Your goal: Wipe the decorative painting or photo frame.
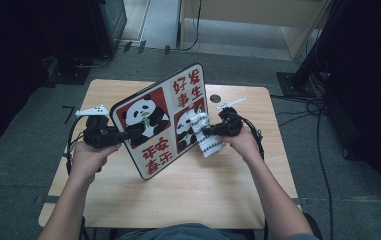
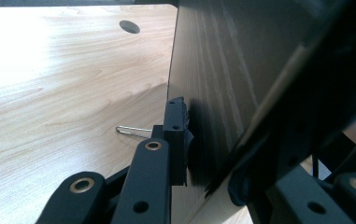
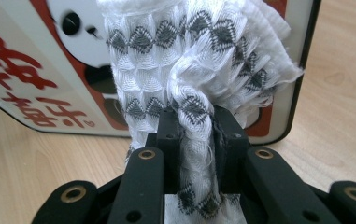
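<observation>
Our left hand-held gripper pinches the panda board; our right hand-held gripper squeezes a white cloth over the wooden bench, with grey floor around.

Both forearms come in from the table's near edge and reach toward its middle, the left hand wrapped around the left gripper, the right hand around the right gripper. The left gripper points across toward the table's right edge, jaws clamped on the edge of the panda board and holding it up tilted. The right gripper points back toward the left edge, jaws pinched tight on a bunched white cloth pressed against the board's face.
</observation>
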